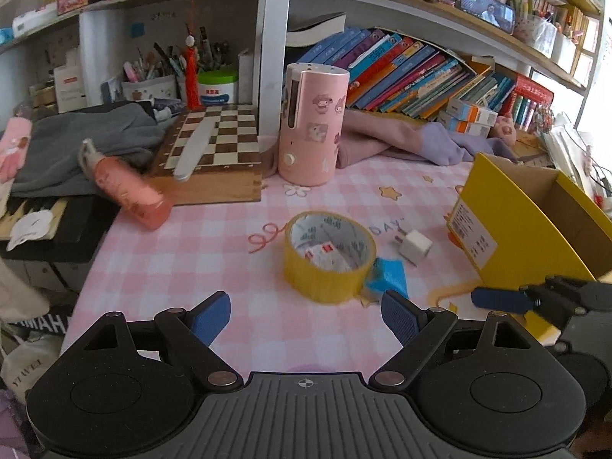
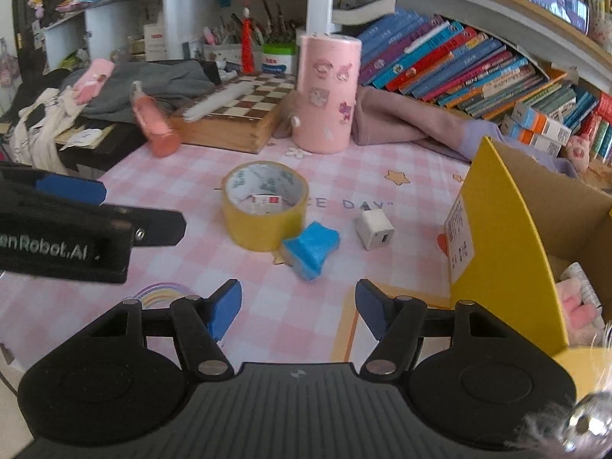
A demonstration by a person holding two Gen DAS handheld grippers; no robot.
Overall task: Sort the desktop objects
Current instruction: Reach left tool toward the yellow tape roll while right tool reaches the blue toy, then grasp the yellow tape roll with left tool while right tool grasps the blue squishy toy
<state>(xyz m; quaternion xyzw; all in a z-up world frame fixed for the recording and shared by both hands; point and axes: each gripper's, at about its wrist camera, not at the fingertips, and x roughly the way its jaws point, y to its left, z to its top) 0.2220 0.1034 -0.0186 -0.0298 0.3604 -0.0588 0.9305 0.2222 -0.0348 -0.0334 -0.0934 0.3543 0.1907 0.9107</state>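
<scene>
A yellow tape roll point(image 1: 329, 258) point(image 2: 264, 206) stands on the pink checked desk mat with a small white and red item inside it. A blue crumpled object point(image 1: 387, 276) point(image 2: 311, 244) touches its right side. A white charger cube point(image 1: 415, 246) point(image 2: 375, 228) lies to the right. A yellow cardboard box point(image 1: 516, 225) point(image 2: 497, 237) stands open at the right, with pink items inside. My left gripper point(image 1: 306, 317) is open and empty, just short of the tape. My right gripper point(image 2: 298, 308) is open and empty, just short of the blue object.
A tall pink cylinder point(image 1: 311, 124) point(image 2: 327, 93) stands behind the tape. A pink bottle point(image 1: 126, 187) point(image 2: 155, 124) leans by a chessboard box point(image 1: 214, 153) point(image 2: 237, 114). Clothes, leaning books point(image 1: 413, 72) and shelves line the back.
</scene>
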